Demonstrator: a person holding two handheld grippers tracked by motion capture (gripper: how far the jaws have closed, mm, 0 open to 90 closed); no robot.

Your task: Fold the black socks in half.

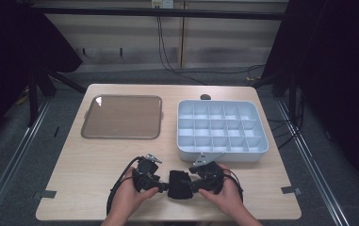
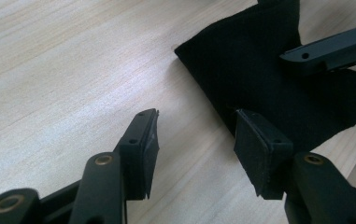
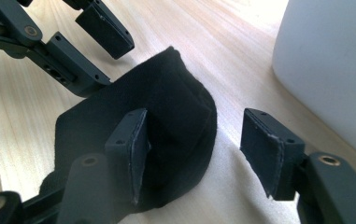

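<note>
A folded black cloth (image 1: 179, 184) lies on the wooden table (image 1: 92, 165) near its front edge, between my two grippers. My left gripper (image 1: 164, 187) points right at the cloth's left side; in the left gripper view its jaws (image 2: 196, 126) stand open, the right pad just over the edge of the cloth (image 2: 250, 70), not pressing it. My right gripper (image 1: 194, 184) points left from the other side. It (image 3: 194, 135) is open, its left jaw above the cloth (image 3: 175, 98) and its right jaw over bare wood. Nothing is gripped.
A white compartment box (image 1: 219, 154) stands just behind the right hand, and its wall (image 3: 330, 60) is close to my right jaw. A brown see-through lid (image 1: 120, 117) lies flat at the back left. A small dark object (image 1: 205, 97) sits behind the box.
</note>
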